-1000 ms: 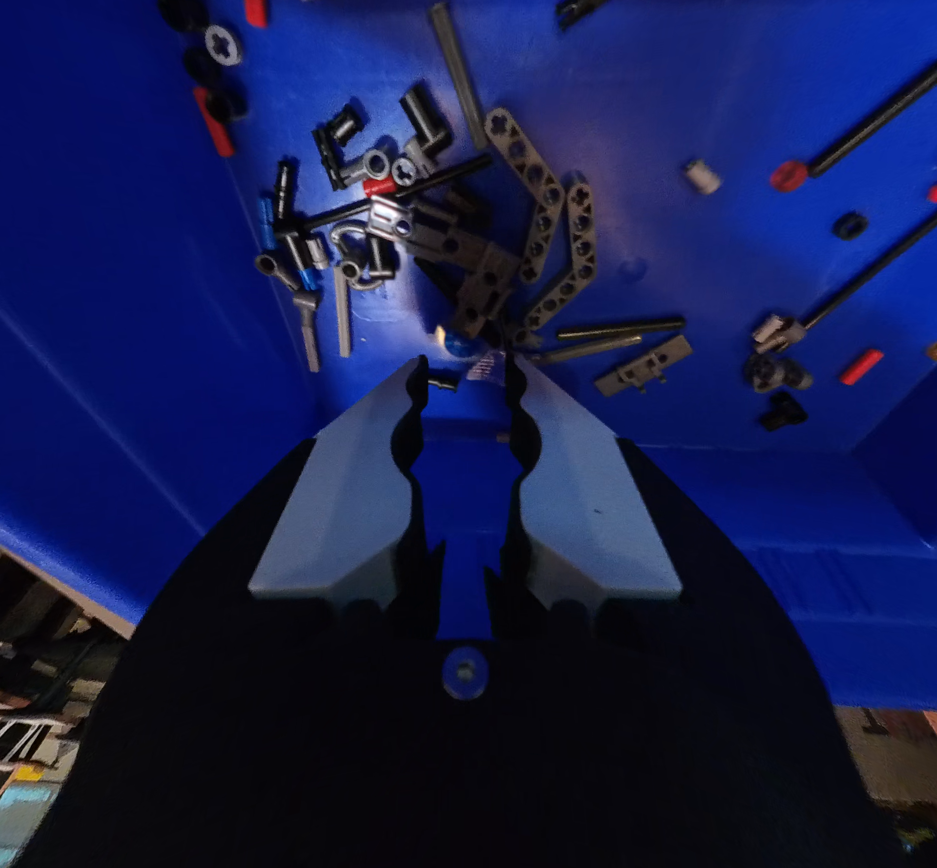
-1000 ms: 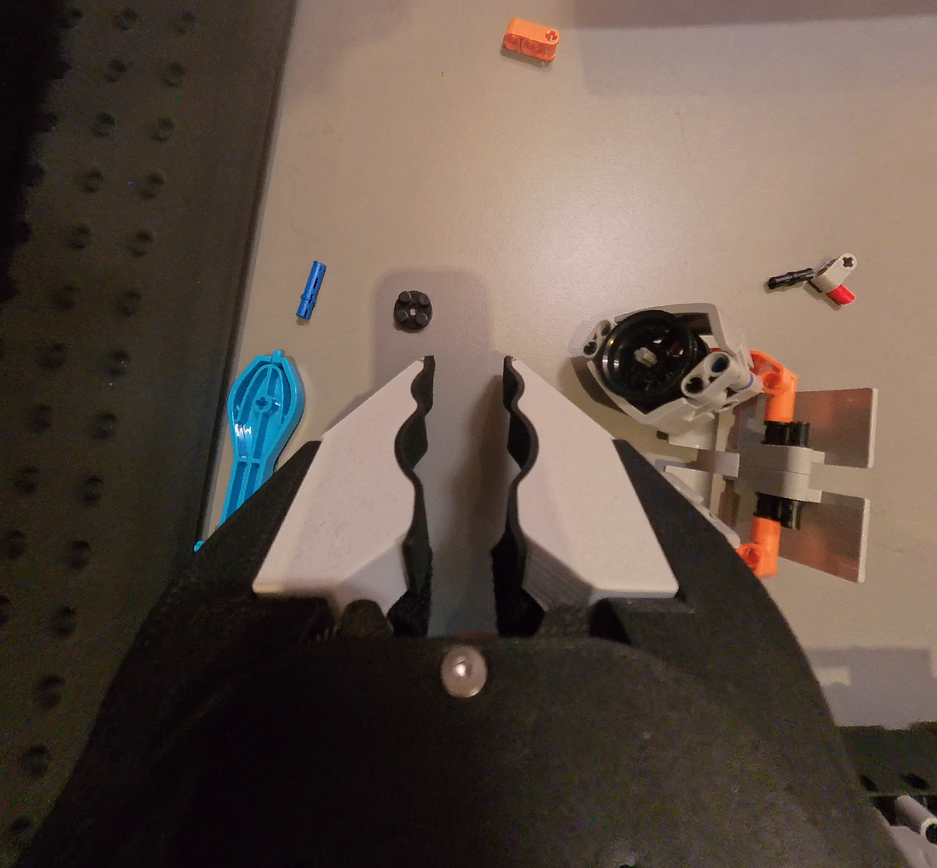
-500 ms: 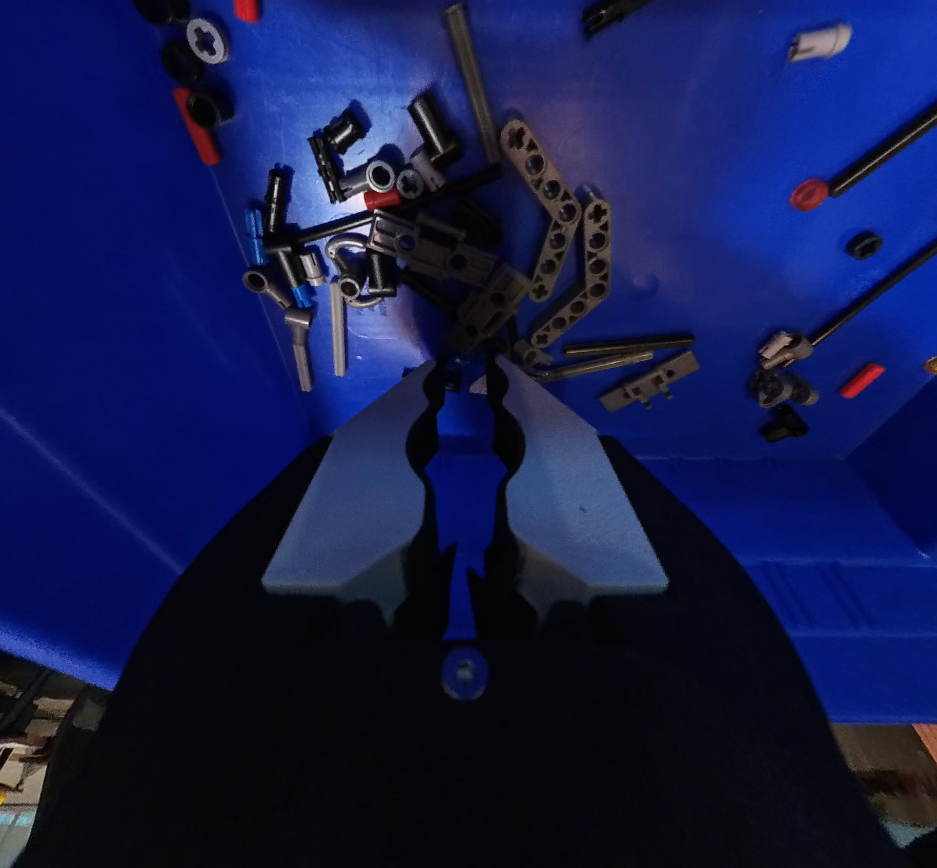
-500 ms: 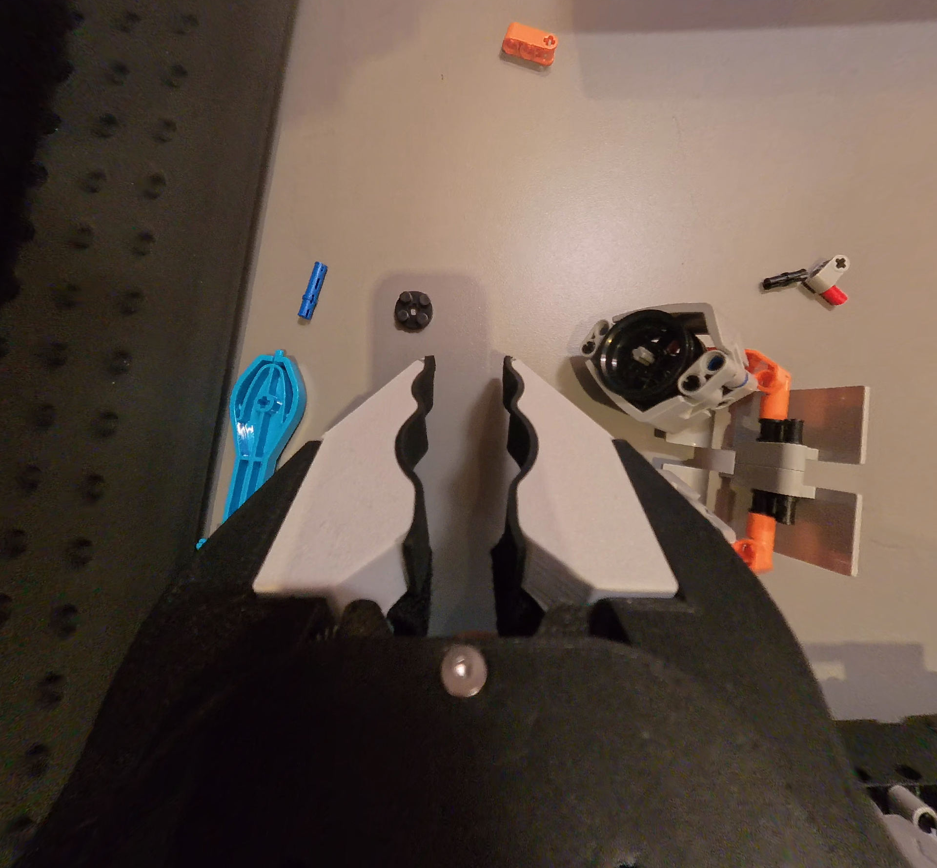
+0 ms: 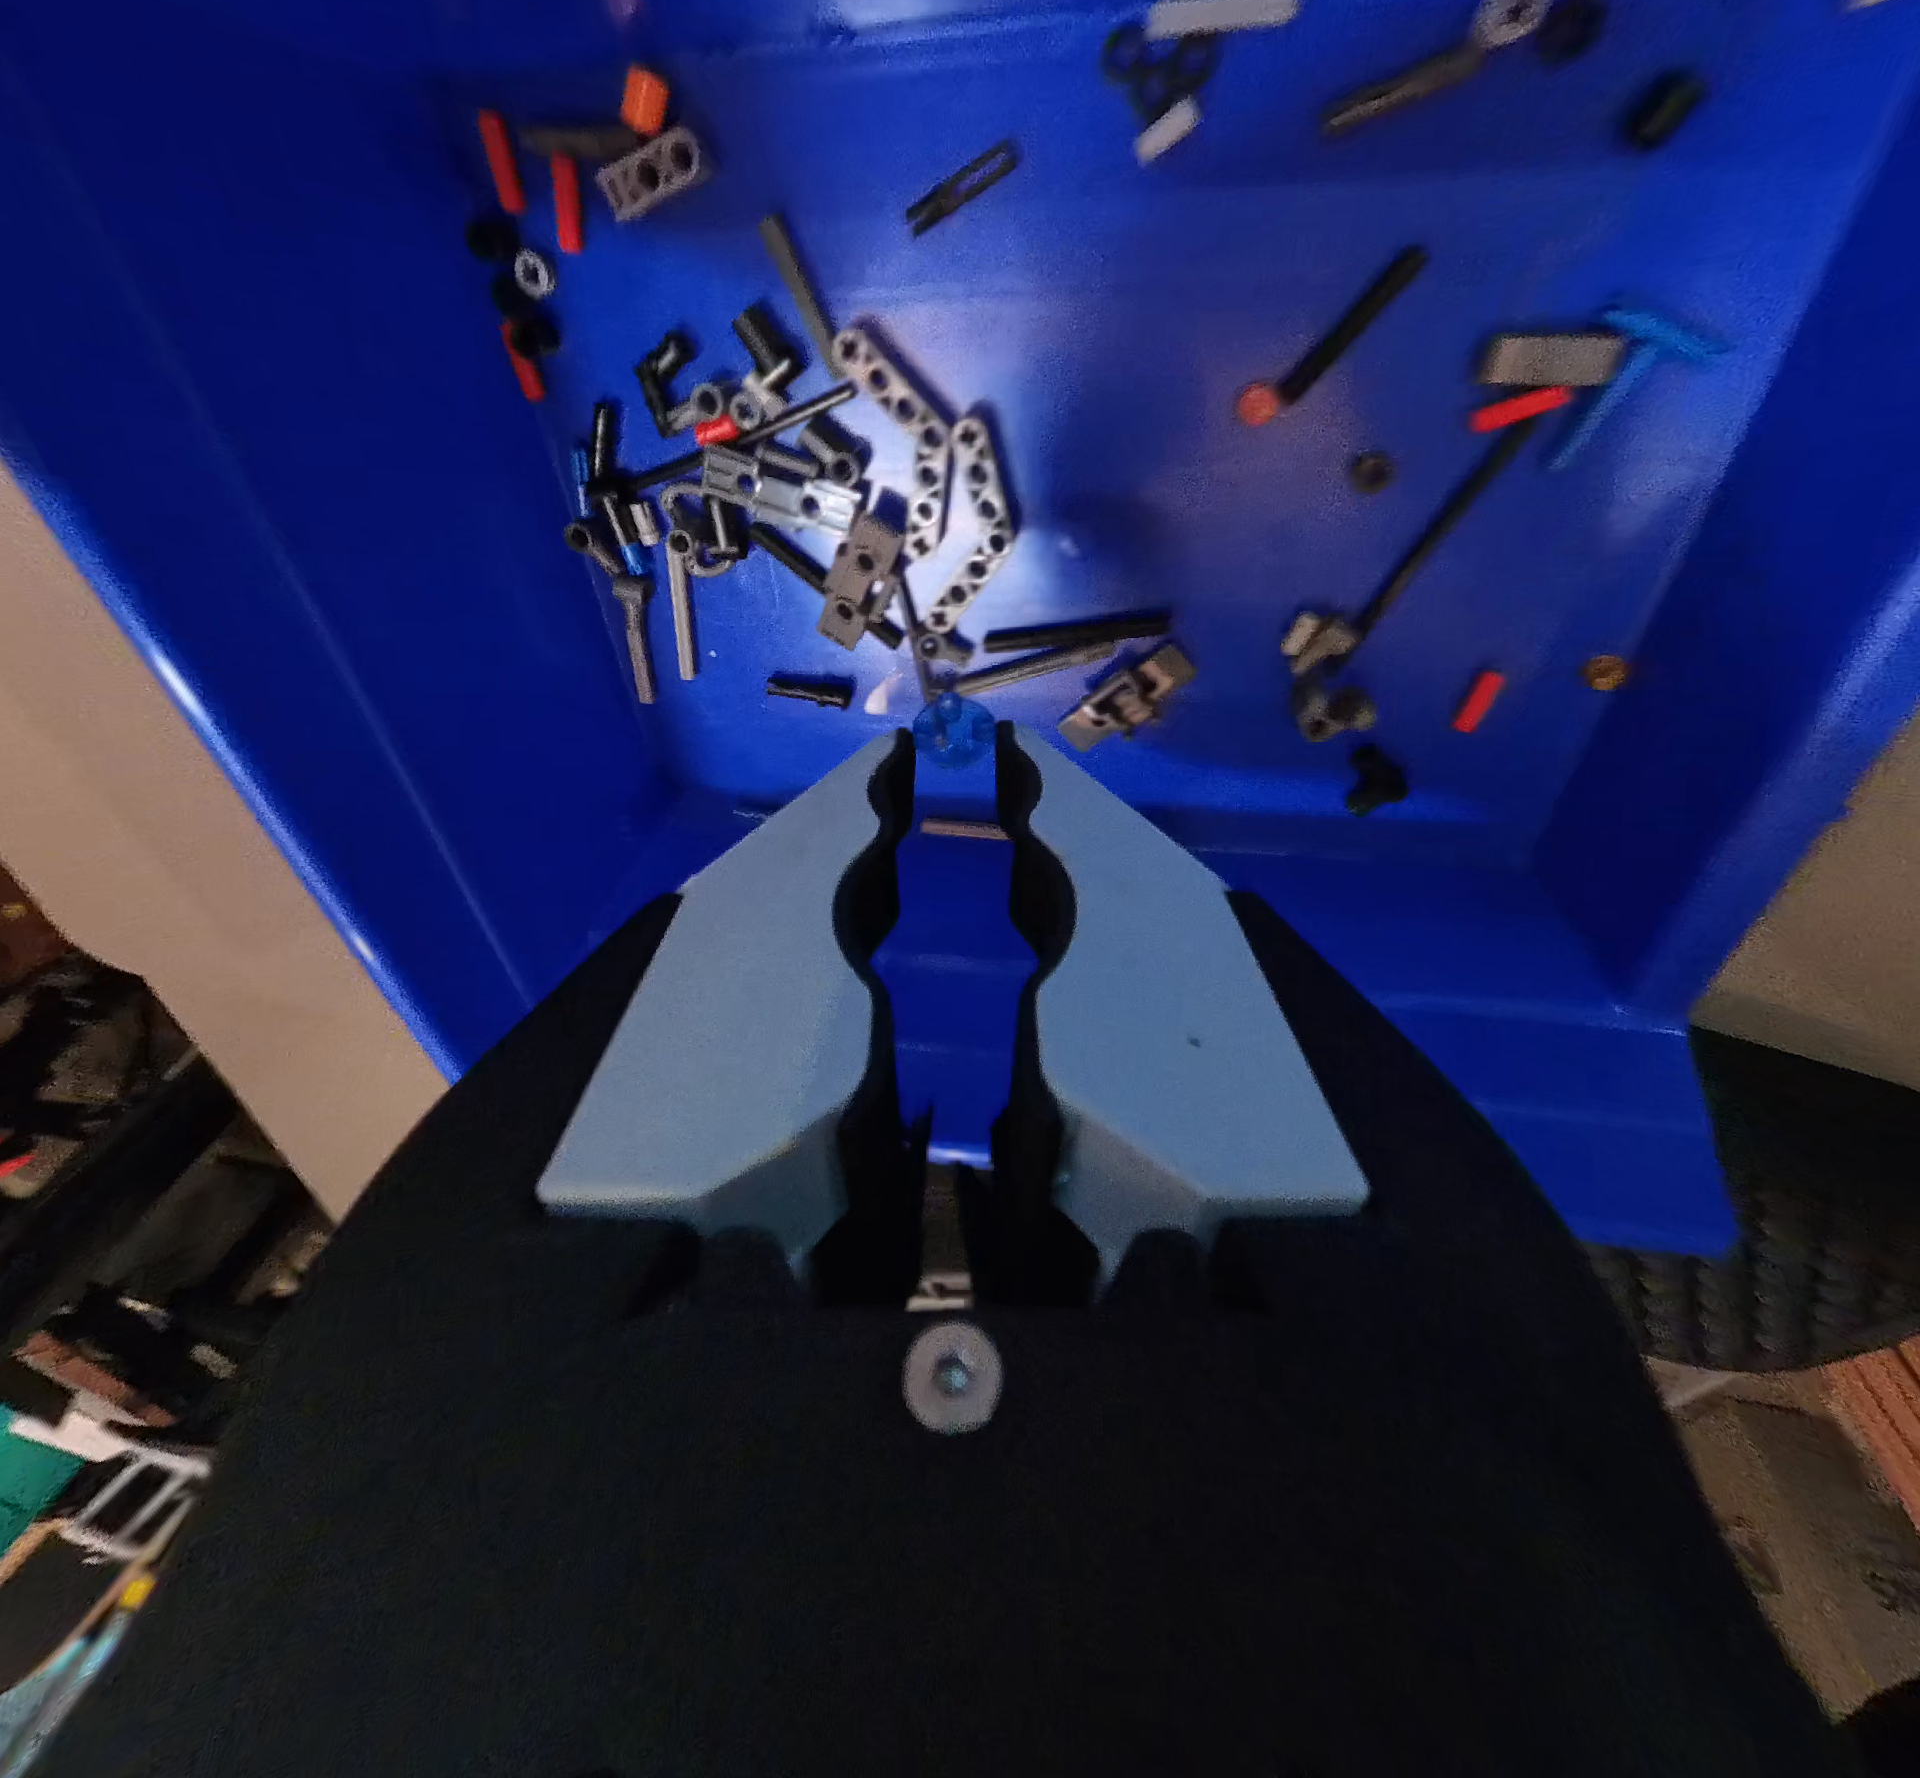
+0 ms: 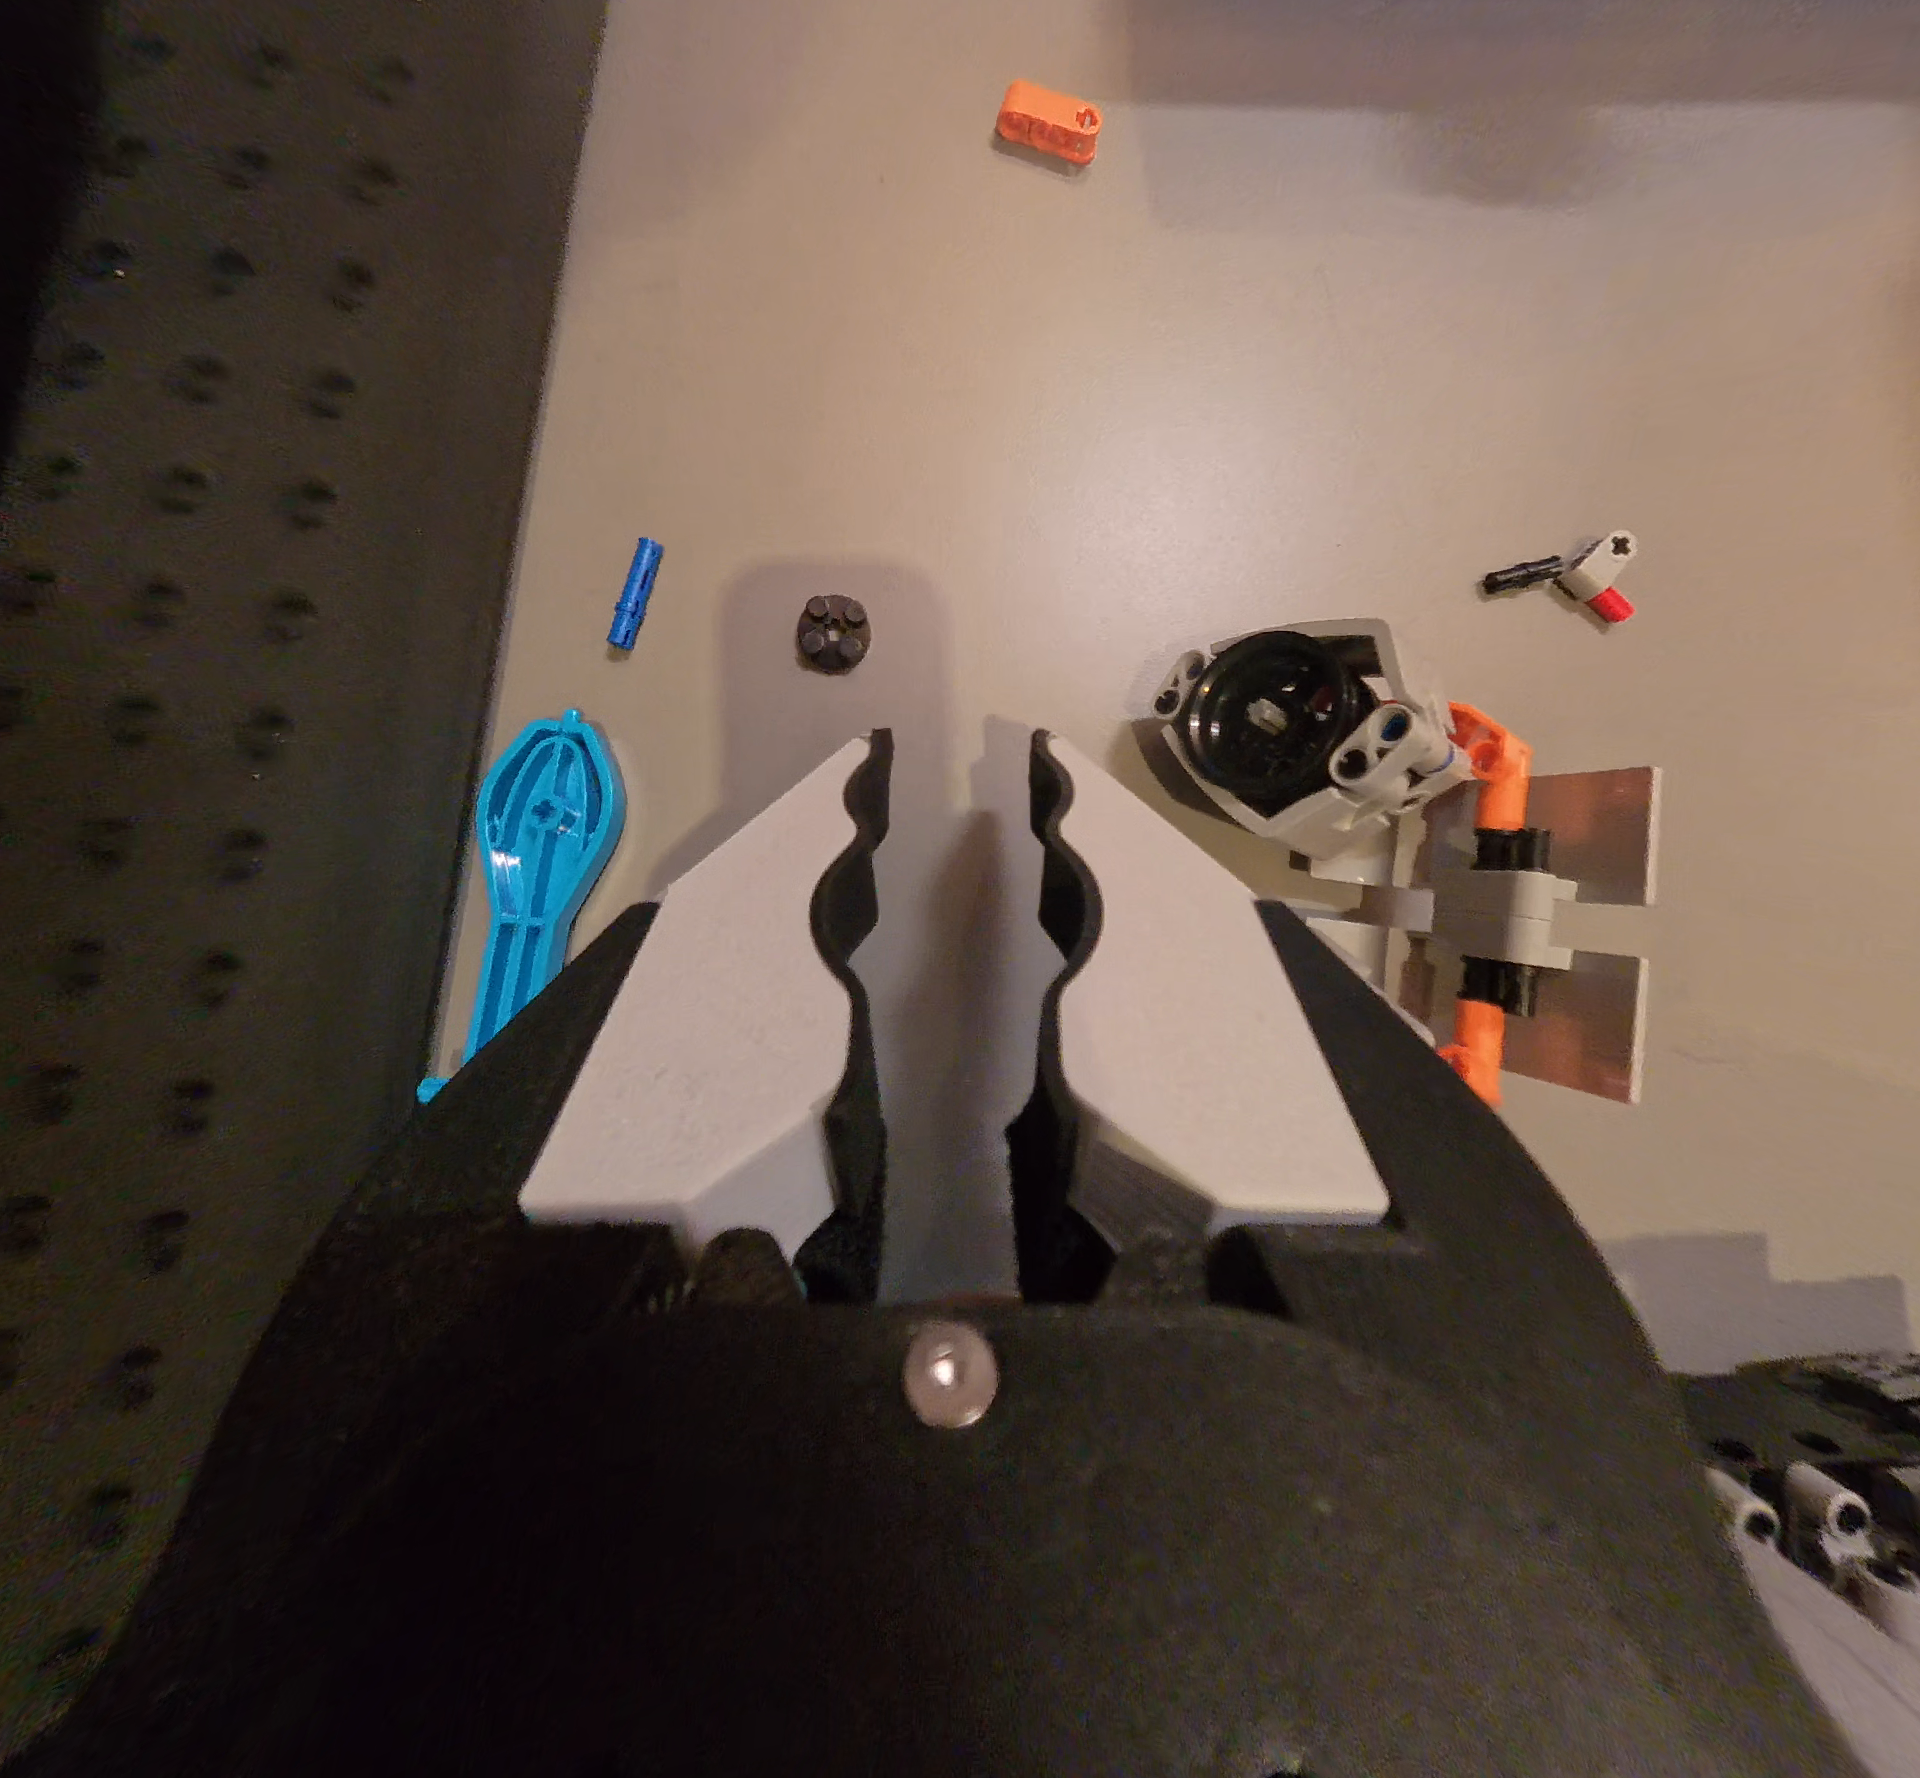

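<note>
Blue plastic bin [image 5: 312, 502] fills your left wrist view; beige tabletop [image 6: 1247, 440] fills the right wrist view, w/ a dark perforated mat [image 6: 229, 481] along its left edge

Left side: your left gripper [image 5: 948, 736] is above the bin floor, near the bin's closer wall. Jaws are nearly closed on a small translucent blue round plate [image 5: 948, 729], pinched at the very tips, flat face toward the cam. Ahead and left of the tips lies a heap of grey/black beams and pins [image 5: 790, 502]; a short black pin [image 5: 810, 689] sits just left of the tips and a grey clip piece [image 5: 1127, 694] just right. Whether the plate is clear of the bin floor can't be told from this view.

Right side: your right gripper [image 6: 956, 741] has jaws apart, nothing between them, held over bare tabletop. L to R around it: turquoise separator tool [image 6: 545, 855] beside the left finger, partly hidden under the gripper body; blue pin [image 6: 634, 594], long axis roughly along the fingers; black round plate [image 6: 833, 633] just ahead and slightly left of the tips, apart from them; grey-and-orange assembly [image 6: 1351, 793] just right of the right finger; orange connector [image 6: 1047, 122] well ahead.

Key relation: the left gripper grips the blue plate, while the black plate is closest to the right one
</note>
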Demonstrator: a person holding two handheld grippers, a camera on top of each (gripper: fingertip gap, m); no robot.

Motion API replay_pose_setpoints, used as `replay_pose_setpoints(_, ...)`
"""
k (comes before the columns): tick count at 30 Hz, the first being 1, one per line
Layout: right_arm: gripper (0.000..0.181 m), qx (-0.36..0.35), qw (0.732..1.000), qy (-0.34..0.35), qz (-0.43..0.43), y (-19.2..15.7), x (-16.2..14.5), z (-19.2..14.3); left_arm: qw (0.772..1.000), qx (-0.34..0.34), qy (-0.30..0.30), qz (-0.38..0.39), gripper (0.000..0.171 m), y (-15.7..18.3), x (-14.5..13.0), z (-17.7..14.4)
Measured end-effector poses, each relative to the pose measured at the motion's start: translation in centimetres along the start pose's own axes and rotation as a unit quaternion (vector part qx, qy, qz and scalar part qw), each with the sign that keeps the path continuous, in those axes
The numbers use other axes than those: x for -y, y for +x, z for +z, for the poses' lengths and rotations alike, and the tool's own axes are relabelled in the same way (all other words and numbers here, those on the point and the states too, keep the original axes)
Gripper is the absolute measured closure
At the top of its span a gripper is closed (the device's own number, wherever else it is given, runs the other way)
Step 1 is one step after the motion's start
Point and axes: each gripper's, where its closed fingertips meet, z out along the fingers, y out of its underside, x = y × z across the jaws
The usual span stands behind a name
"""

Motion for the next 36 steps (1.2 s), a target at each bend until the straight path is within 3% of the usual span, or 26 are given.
replay_pose_setpoints(4, 0.157, -0.017, 1.000, -0.009, -0.007, 0.2, -0.1, -0.7, 0.998, 0.021, 0.039, 0.045, 0.158, 3.4, 4.1, -3.3)
replay_pose_setpoints(10, 0.158, -0.042, 0.999, -0.021, 0.001, 1.1, -0.9, -2.1, 0.982, 0.033, 0.111, 0.150, 0.159, 12.4, 14.0, -6.5)
replay_pose_setpoints(16, 0.158, -0.051, 0.998, -0.035, 0.004, 1.3, -1.6, -2.9, 0.962, 0.015, 0.157, 0.224, 0.159, 20.9, 23.1, -4.6)
replay_pose_setpoints(19, 0.158, -0.051, 0.998, -0.031, 0.003, 1.3, -1.5, -3.2, 0.953, 0.018, 0.174, 0.247, 0.158, 23.2, 26.1, -2.7)
replay_pose_setpoints(27, 0.158, -0.047, 0.998, -0.030, -0.003, 1.0, -1.3, -3.1, 0.954, -0.007, 0.191, 0.233, 0.159, 24.5, 29.3, -0.3)
replay_pose_setpoints(36, 0.158, -0.046, 0.998, -0.030, -0.011, 0.7, -1.1, -3.1, 0.960, -0.028, 0.164, 0.224, 0.158, 24.7, 29.4, 0.5)
